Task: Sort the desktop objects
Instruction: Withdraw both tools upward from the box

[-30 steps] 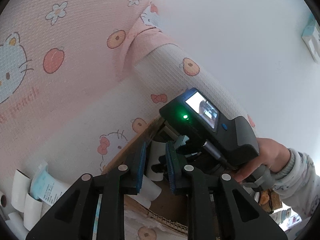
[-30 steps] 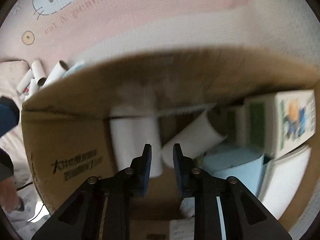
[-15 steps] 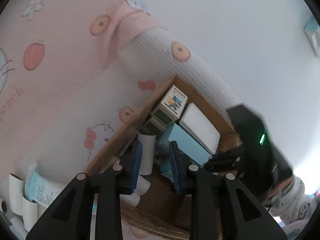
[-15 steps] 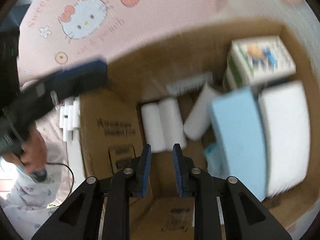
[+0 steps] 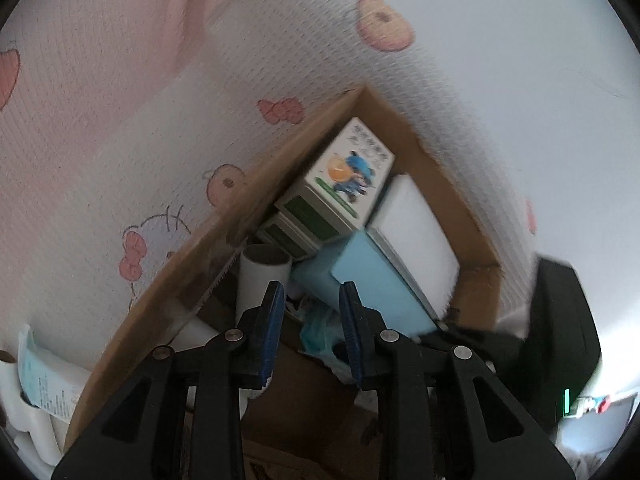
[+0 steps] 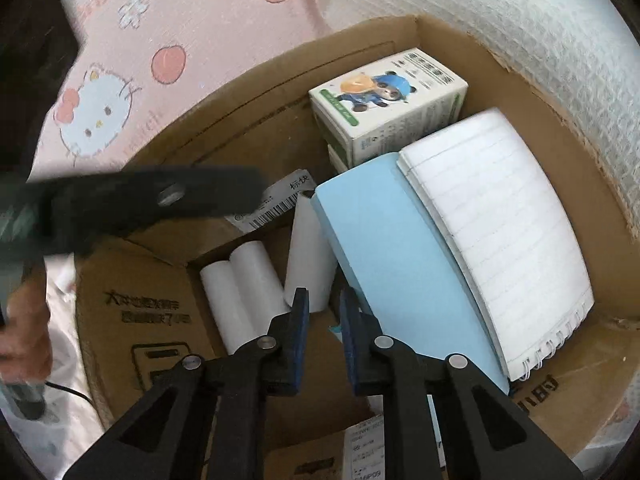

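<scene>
An open cardboard box [image 6: 568, 128] lies on a pink Hello Kitty cloth [image 6: 100, 116]. In it are a white carton with a cartoon bear [image 6: 388, 100], a blue-covered spiral notebook [image 6: 496, 232] leaning open, and three white paper rolls [image 6: 248, 292]. My right gripper [image 6: 324, 308] hovers over the box near the rolls, jaws slightly apart, holding nothing. My left gripper [image 5: 310, 304] is above the box's edge [image 5: 208, 240], jaws apart and empty, with a roll [image 5: 262, 276] and the blue notebook [image 5: 376, 288] beyond it. The left gripper body [image 6: 132, 204] crosses the right wrist view.
More paper rolls and a printed leaflet [image 5: 44, 384] lie on the cloth left of the box. The right gripper's black body [image 5: 560, 332] sits at the box's right corner. A white wall [image 5: 520, 60] stands behind. The person's hand [image 6: 24, 328] is at the left.
Both grippers have drawn back and up from the box. The right one came out of the box interior. The left view has swung so the whole box shows.
</scene>
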`<state>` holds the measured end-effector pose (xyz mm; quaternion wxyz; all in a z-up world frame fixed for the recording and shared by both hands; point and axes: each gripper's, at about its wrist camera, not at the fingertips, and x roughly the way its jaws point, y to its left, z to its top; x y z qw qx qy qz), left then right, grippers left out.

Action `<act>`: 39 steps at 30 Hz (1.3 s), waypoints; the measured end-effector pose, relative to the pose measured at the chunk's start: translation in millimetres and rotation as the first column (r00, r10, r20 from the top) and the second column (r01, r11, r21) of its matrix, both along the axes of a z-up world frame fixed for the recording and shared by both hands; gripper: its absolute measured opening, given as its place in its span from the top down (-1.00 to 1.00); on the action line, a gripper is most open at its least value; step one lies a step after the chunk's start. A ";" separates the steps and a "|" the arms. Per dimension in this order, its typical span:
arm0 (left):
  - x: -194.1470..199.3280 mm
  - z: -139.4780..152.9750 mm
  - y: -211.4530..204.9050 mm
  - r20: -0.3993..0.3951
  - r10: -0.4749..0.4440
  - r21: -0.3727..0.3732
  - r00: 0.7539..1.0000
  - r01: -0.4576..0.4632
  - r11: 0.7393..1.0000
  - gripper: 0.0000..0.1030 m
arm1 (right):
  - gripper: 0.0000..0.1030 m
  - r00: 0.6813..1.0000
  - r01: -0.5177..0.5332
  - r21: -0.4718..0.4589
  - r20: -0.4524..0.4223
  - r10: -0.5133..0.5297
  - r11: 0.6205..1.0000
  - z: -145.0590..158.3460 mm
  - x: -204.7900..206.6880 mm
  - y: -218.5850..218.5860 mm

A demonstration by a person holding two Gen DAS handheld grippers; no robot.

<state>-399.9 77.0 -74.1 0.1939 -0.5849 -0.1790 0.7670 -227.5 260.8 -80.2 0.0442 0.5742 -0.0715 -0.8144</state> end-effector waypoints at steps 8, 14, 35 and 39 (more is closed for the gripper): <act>-17.8 -16.4 14.6 0.018 -0.006 0.000 1.000 0.006 1.000 0.38 | 0.69 0.986 -0.058 0.111 -0.147 0.074 0.992 44.0 28.6 -7.5; -23.0 -14.4 15.3 -0.006 -0.026 0.003 1.000 0.026 1.000 0.47 | -0.50 0.967 -0.045 0.217 -0.236 0.097 0.975 62.8 35.9 8.8; 1.6 -21.4 90.9 0.043 -0.740 -0.500 0.672 0.655 0.566 0.24 | -0.29 0.989 -0.086 0.274 -0.089 0.115 0.958 6.3 10.8 22.1; -2.5 -32.0 99.3 0.084 -0.766 -0.513 0.637 0.687 0.515 0.24 | -0.28 0.991 -0.065 0.267 -0.093 0.093 0.961 6.0 11.1 27.2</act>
